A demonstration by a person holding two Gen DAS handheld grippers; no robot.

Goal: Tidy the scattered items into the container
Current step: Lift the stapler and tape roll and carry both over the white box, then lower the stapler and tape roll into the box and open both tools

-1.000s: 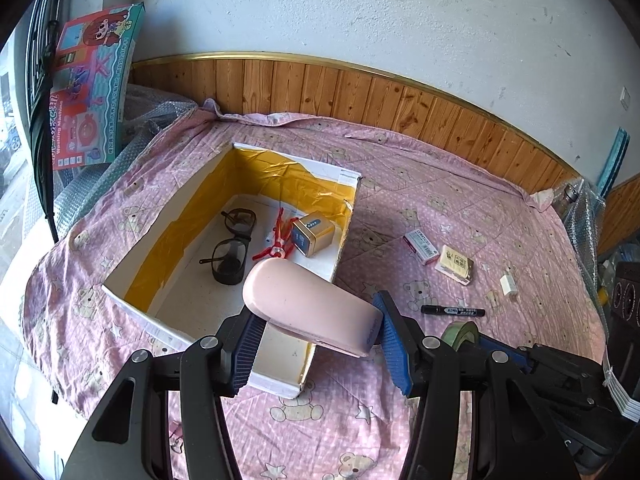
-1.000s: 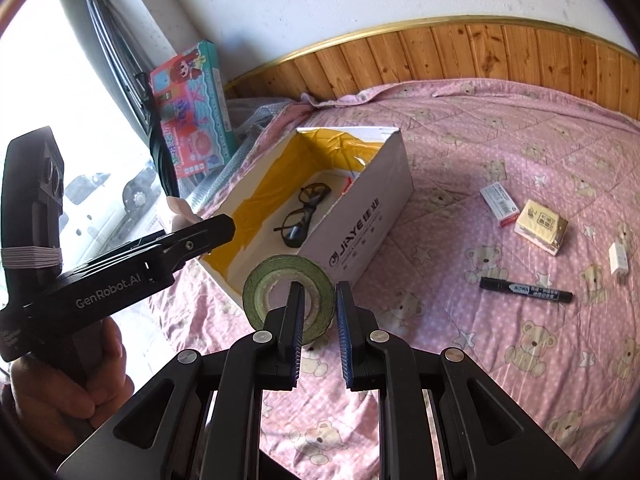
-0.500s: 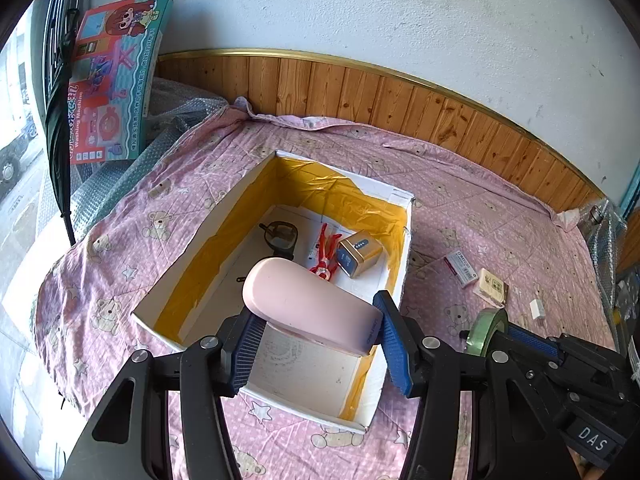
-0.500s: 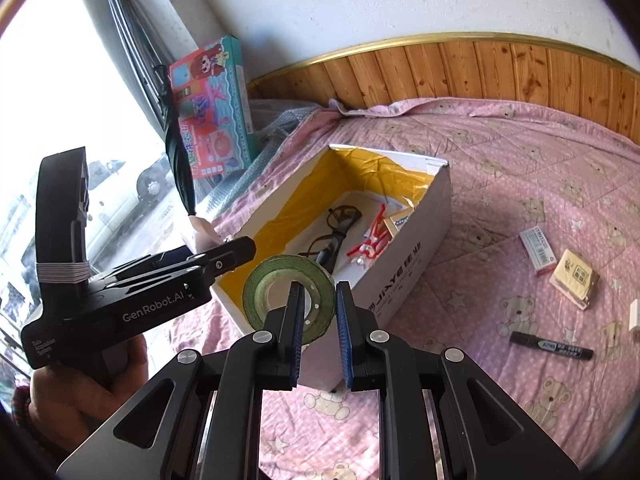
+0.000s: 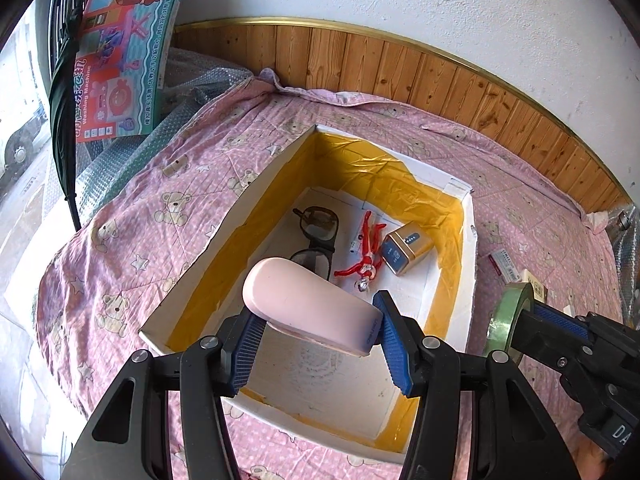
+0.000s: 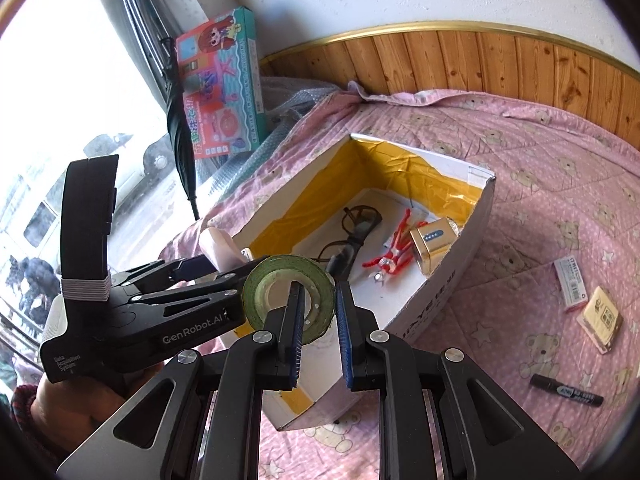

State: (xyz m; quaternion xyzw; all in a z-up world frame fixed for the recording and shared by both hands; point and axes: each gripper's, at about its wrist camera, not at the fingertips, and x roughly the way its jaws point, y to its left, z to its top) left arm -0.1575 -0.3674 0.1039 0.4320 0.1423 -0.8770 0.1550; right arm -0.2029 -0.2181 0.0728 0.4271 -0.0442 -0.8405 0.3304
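A white cardboard box [image 5: 472, 240] lined with yellow tape lies open on the pink bedspread. Inside it are black glasses [image 5: 316, 236], a red toy figure [image 5: 366, 252] and a small gold carton [image 5: 404, 248]. My left gripper [image 5: 316, 320] is shut on a pink oblong case [image 5: 304, 304], held above the box's near end. My right gripper [image 6: 318, 308] is shut on a green tape roll [image 6: 280, 280] over the box's [image 6: 440, 292] near corner, right beside the left gripper [image 6: 224, 264]. In the left wrist view the tape roll [image 5: 508, 320] shows edge-on at the right.
On the bedspread right of the box lie a black marker [image 6: 566, 390], a white and red packet [image 6: 570, 286] and a yellow pack [image 6: 602, 318]. A toy box [image 5: 128, 48] and a folded umbrella [image 5: 64, 100] lean at the back left. Wood panelling runs behind.
Both grippers have travelled left and forward until they hang over the box, each keeping its hold. The tape roll has come close beside the left gripper.
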